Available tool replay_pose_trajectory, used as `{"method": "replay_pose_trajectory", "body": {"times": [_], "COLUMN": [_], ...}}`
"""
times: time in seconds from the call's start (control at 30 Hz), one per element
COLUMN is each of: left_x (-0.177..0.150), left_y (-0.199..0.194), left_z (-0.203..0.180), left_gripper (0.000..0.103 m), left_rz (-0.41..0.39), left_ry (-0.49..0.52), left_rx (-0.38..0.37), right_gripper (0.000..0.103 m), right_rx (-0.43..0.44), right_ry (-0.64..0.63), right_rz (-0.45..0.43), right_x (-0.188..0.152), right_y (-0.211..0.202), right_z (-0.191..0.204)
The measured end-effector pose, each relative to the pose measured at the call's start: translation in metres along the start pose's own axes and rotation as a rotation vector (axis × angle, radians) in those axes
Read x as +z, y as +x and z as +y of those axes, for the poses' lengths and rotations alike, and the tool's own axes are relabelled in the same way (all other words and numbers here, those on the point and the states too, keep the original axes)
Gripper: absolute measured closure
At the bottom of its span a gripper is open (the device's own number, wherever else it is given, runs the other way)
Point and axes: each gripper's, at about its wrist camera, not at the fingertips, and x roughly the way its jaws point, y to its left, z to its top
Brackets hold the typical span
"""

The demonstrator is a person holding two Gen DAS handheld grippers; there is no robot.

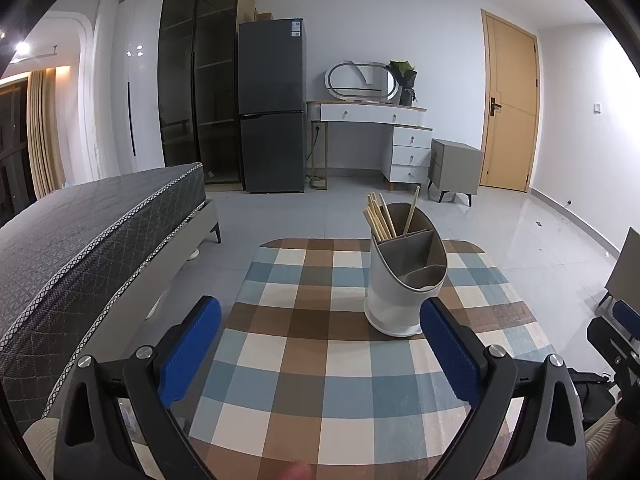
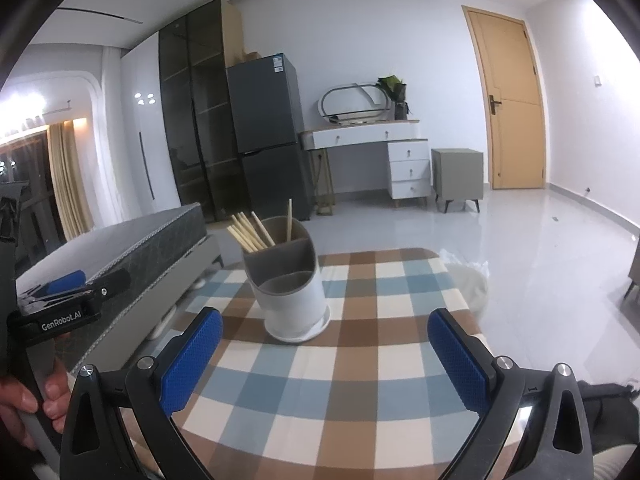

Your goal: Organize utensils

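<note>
With the left gripper and right gripper both spread apart and empty, the utensil holder with chopsticks stands centre-right on the checked table, where a clumsy nudge could likely topple it.

Left gripper: two black plastic arms with triangular cut-outs, silver round screw heads at the pivots, blue textured pads on the inner faces of both fingers. Right gripper: same build, black frame, silver screws, blue knurled pads. In the right wrist view the left gripper shows side-on at the left edge, a black body with white "GenRobot.AI" lettering, a small screw, and a blue pad on top. A hand wraps a grey handle below it. In the left wrist view, a beige ribbed sleeve shows at the lower right corner.
</note>
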Motion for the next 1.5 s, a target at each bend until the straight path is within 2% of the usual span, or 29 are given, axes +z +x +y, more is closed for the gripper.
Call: {"method": "replay_pose_trajectory", "body": {"times": [0.47, 0.73, 1.5], "left_x": [0.0010, 0.0001, 0.0000], "left_y": [-0.0012, 0.0012, -0.0011], "left_z": [0.0038, 0.0034, 0.0052], "left_gripper": [0.006, 0.006, 0.006], "left_rz": [-0.015, 0.004, 0.014], "left_ry": [-0.022, -0.025, -0.025], "left_rx": [0.012, -0.011, 0.000], "right_gripper": [0.000, 0.000, 0.000], "right_rx": [-0.004, -0.006, -0.005], "right_ry": [-0.016, -0.017, -0.031], "right_rz": [-0.002, -0.002, -0.013], "right_x": [0.0002, 0.0002, 0.0004], "right_y": [0.0007, 0.0010, -0.0020], "right_z": [0.0015, 0.0021, 0.0058]}}
